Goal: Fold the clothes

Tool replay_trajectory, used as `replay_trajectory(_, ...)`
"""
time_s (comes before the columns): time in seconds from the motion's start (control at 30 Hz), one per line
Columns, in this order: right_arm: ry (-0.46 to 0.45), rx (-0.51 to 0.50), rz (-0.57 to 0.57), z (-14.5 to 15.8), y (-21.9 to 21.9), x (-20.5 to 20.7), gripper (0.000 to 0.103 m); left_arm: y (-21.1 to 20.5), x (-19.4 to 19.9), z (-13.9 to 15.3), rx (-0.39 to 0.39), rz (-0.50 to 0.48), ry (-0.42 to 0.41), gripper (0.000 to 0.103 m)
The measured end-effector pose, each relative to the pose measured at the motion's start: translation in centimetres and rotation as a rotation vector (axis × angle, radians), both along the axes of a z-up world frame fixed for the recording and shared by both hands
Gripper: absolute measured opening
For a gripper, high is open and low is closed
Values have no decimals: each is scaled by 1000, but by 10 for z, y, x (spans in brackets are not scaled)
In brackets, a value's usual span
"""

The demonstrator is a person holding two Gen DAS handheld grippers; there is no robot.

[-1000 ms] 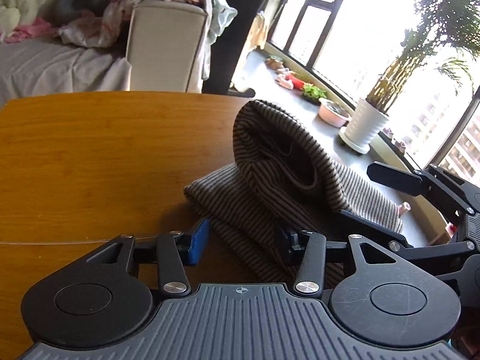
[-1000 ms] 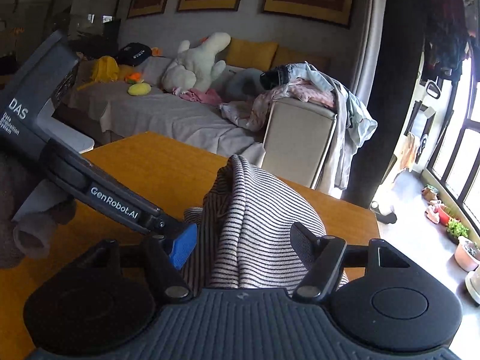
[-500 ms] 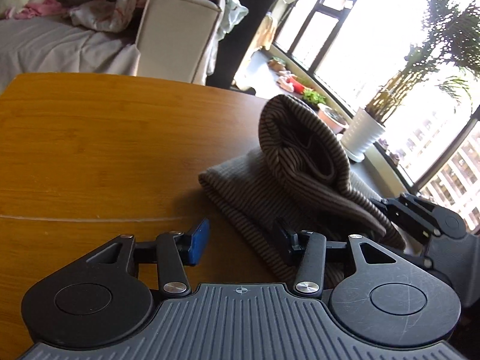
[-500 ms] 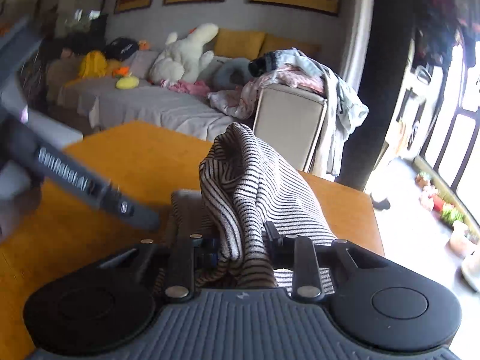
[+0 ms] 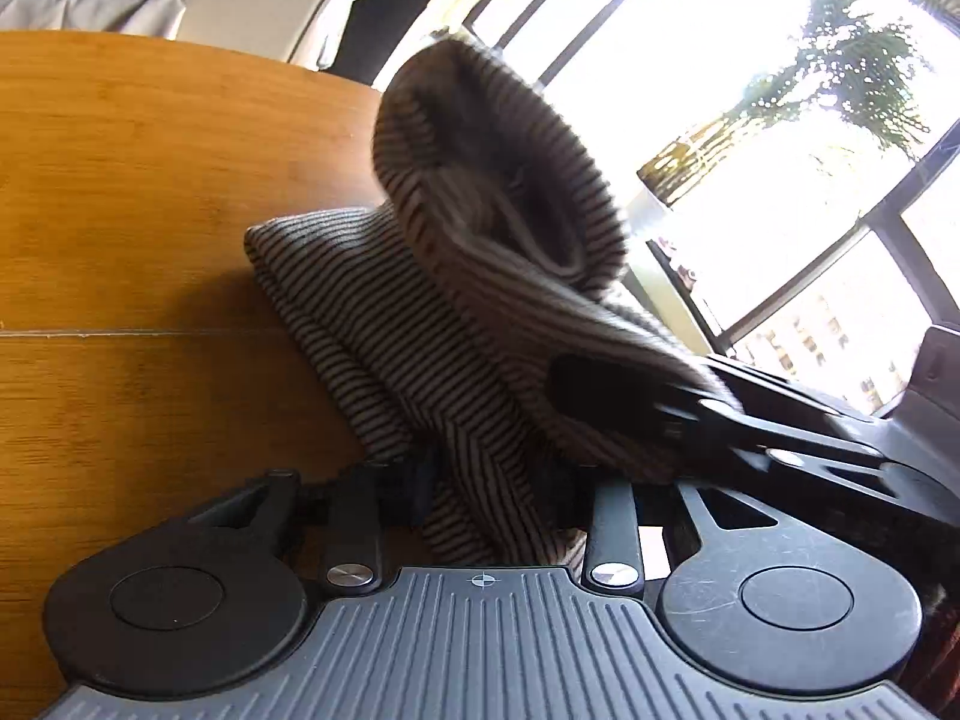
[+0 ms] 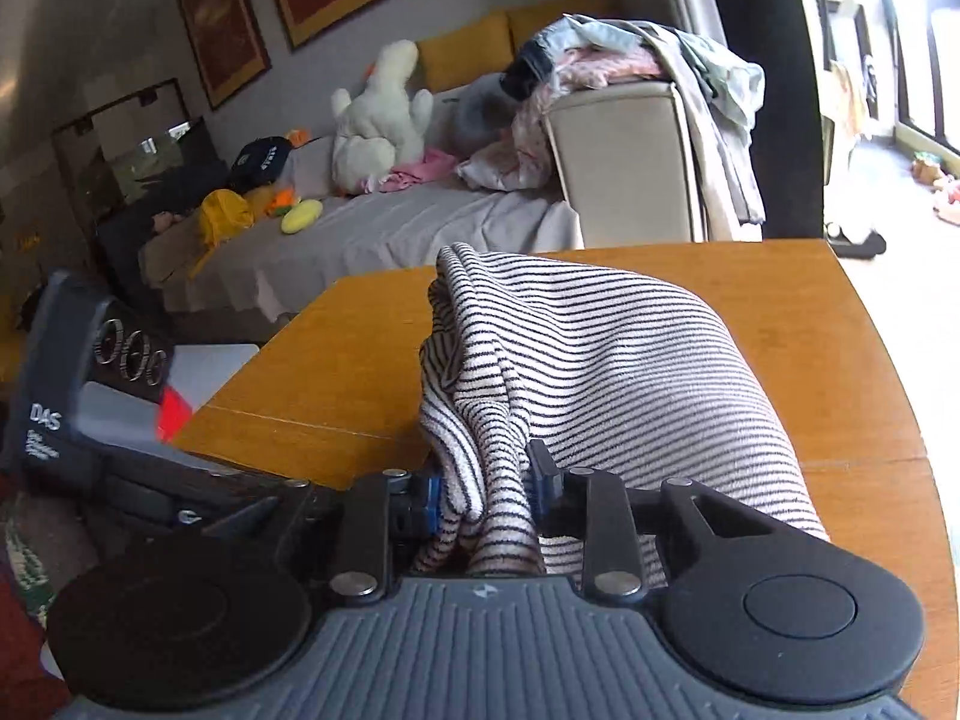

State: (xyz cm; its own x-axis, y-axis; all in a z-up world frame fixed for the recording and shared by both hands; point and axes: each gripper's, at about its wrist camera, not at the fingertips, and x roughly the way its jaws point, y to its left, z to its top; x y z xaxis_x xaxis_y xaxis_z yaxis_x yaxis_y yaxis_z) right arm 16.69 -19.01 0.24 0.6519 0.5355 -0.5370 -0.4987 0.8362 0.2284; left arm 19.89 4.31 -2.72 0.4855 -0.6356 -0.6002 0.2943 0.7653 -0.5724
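with both grippers down low at the near edge of the wooden desk (image 5: pixel 150 192), the striped garment (image 5: pixel 384 306) sits bunched between them, and it's a two-handed hold right now. left gripper (image 5: pixel 495 495) has its fingers closed on a gathered fold of the striped cloth, the fabric squeezed in a narrow rope between them and running up and away into a tall rounded hump that rises above the desk, its hollow inside in shadow. a flatter folded part of the garment lies on the desk just left of that hump, its near end reaching the left finger. over in the right wrist view, the right gripper (image 6: pixel 483 495) is clamped on the cloth too, blue pads (image 6: pixel 433 498) pressing in on a pinched fold, and the rest of the garment drapes off to the right and far over the desk in a smooth striped slope. the right gripper's body (image 5: pixel 780 420) shows, blurred, at the right of the left view, touching the garment's lower edge; the left gripper's body (image 6: pixel 90 414) shows at the left of the right view. beyond the desk, a bed (image 6: pixel 384 234) with a white plush toy (image 6: pixel 378 114), and a pale chair (image 6: pixel 624 162) heaped with clothes. bright windows (image 5: pixel 750 90) and a potted plant (image 5: pixel 708 150) far right.
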Motion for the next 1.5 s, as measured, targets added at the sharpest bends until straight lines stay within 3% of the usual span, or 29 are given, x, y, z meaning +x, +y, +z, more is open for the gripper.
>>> replay_trajectory(0.1,-74,-91,14,-5,15,-12,32,10,-5,9,44,35,-37,46)
replay_trajectory(0.17,-124,-152,23,-9,25,-19,41,19,-9,22,90,81,-90,46)
replay_trajectory(0.27,-235,-315,45,-22,53,-39,53,31,-11,47,87,142,-161,46)
replay_trajectory(0.37,-271,-357,55,-24,60,-46,61,27,-8,72,69,145,-235,46)
replay_trajectory(0.47,-294,-376,66,-24,62,-51,62,9,5,80,-25,91,-200,46)
replay_trajectory(0.53,-310,-389,72,-24,64,-54,62,0,28,69,-39,85,-149,46)
replay_trajectory(0.63,-285,-299,120,-4,47,-61,63,4,61,47,20,153,-91,44)
replay_trajectory(0.7,-283,-214,142,15,31,-66,62,19,74,30,-11,185,-40,41)
replay_trajectory(0.77,-290,-123,129,32,16,-66,46,30,76,20,-52,197,-14,40)
replay_trajectory(0.8,-283,-92,105,37,12,-60,27,32,74,18,-56,198,-18,40)
replay_trajectory(0.83,-273,-66,75,40,10,-52,24,32,73,18,-50,199,-25,40)
replay_trajectory(0.9,-209,-56,48,31,13,-33,24,31,71,21,-22,201,-43,40)
replay_trajectory(0.97,-96,-80,73,8,23,-18,24,30,68,24,5,203,-59,40)
replay_trajectory(1.0,-87,-107,85,-5,31,-18,26,29,67,26,16,205,-64,40)
replay_trajectory(1.1,-234,-224,101,-21,51,-43,37,26,64,26,52,206,-67,40)
replay_trajectory(1.13,-244,-233,100,-21,53,-46,43,25,64,25,62,203,-73,40)
replay_trajectory(1.3,-252,-251,101,-20,51,-52,43,24,60,29,65,207,-87,40)
replay_trajectory(1.43,-248,-231,92,-21,47,-51,43,23,37,54,73,199,-149,39)
replay_trajectory(1.5,-245,-221,96,-21,48,-50,49,19,24,70,85,204,-207,41)
